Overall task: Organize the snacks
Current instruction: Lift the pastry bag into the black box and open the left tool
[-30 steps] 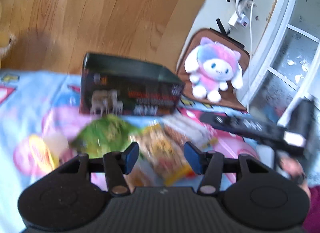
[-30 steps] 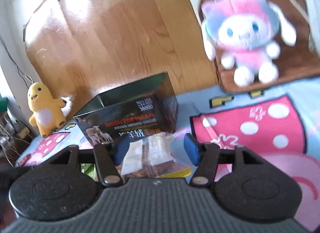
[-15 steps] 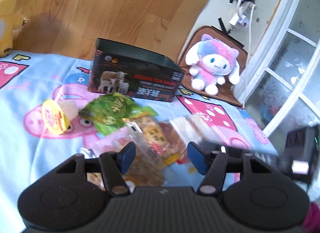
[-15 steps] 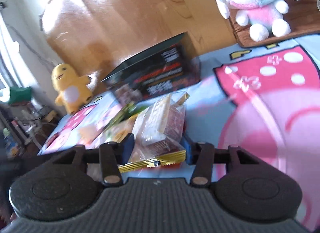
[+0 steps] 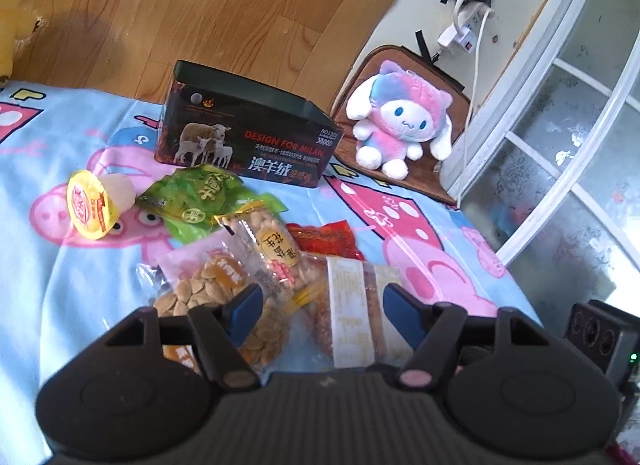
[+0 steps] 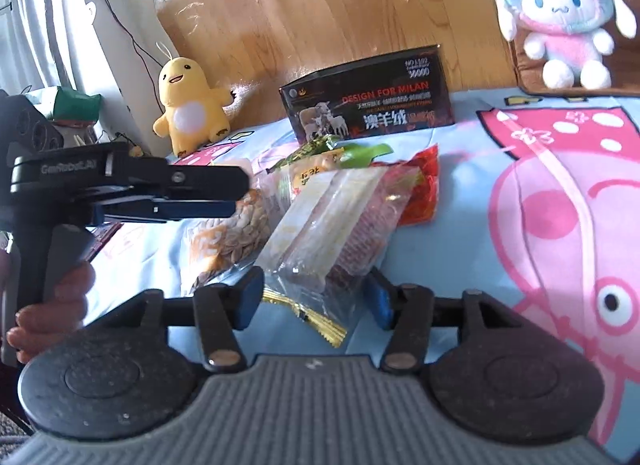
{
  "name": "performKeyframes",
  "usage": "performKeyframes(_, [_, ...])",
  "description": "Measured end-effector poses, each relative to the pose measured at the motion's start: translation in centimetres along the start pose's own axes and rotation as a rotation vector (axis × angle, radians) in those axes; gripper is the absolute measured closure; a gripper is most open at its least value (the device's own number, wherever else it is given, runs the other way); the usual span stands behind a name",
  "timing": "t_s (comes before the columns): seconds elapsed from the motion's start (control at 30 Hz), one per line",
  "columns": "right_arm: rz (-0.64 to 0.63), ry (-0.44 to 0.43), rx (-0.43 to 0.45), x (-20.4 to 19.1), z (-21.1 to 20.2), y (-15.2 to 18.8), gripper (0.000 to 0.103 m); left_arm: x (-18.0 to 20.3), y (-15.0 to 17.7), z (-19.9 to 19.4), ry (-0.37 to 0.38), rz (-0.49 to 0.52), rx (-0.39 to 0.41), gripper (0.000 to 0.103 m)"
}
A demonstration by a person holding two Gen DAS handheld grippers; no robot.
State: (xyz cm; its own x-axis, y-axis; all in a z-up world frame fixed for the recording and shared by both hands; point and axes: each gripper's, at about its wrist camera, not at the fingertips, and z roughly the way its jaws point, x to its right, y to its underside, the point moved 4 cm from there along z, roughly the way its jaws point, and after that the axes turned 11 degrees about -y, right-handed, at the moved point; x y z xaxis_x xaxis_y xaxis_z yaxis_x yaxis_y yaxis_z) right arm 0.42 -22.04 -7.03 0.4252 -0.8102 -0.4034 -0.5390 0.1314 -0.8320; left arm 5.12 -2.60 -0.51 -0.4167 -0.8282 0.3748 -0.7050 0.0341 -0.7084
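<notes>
Setting: a blue cartoon-pig blanket (image 5: 60, 265) lay spread over a wooden floor (image 5: 200, 5), with a heap of snack packets near its middle.
Left gripper (image 5: 320, 315): its jaws were spread wide, hovering just above the heap and holding nothing.
Right gripper (image 6: 314, 297): its blue fingers (image 6: 250, 297) sat on either side of the clear wafer packet (image 6: 332, 221); whether they pressed it could not be told.
Wafer packet: it lay at the near edge of the heap, its gold crimped end pointing toward the right gripper.
Other snacks: a seed packet (image 5: 218, 285), a peanut packet (image 5: 272, 249), a green packet (image 5: 200, 201) and a red packet (image 5: 324, 239) overlapped one another; a yellow-lidded jelly cup (image 5: 94, 203) lay on its side just beside the green one.
Box: a dark open-topped box (image 5: 248, 137) printed with sheep stood behind the heap.
Toys: a pink and blue plush rabbit (image 5: 400, 121) sat on a brown cushion (image 5: 432, 77); a yellow plush duck (image 6: 188, 105) stood at the blanket's edge.
</notes>
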Motion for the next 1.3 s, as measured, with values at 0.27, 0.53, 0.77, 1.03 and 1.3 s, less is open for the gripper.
performKeyframes(0.27, [-0.004, -0.024, 0.022, 0.1, -1.3, 0.3, 0.026, 1.9, 0.5, 2.2, 0.055, 0.020, -0.081, 0.035])
performKeyframes(0.53, [-0.172, 0.072, -0.033, -1.3, 0.5, 1.7, 0.021, 3.6, 2.1, 4.9, 0.022, 0.065, -0.147, 0.044])
performKeyframes(0.77, [-0.270, 0.171, 0.003, -2.0, 0.6, 1.5, 0.047, 4.3, 1.8, 3.4, -0.005, 0.103, -0.087, 0.047])
performKeyframes(1.03, [-0.372, 0.193, 0.139, -3.6, -0.3, -1.9, 0.047, 5.4, -1.8, 0.7, 0.000, 0.162, 0.050, 0.047])
performKeyframes(1.3, [-0.396, 0.171, 0.210, -2.1, 3.7, -8.7, 0.047, 4.6, -8.9, 2.0, -0.065, 0.174, 0.173, 0.046])
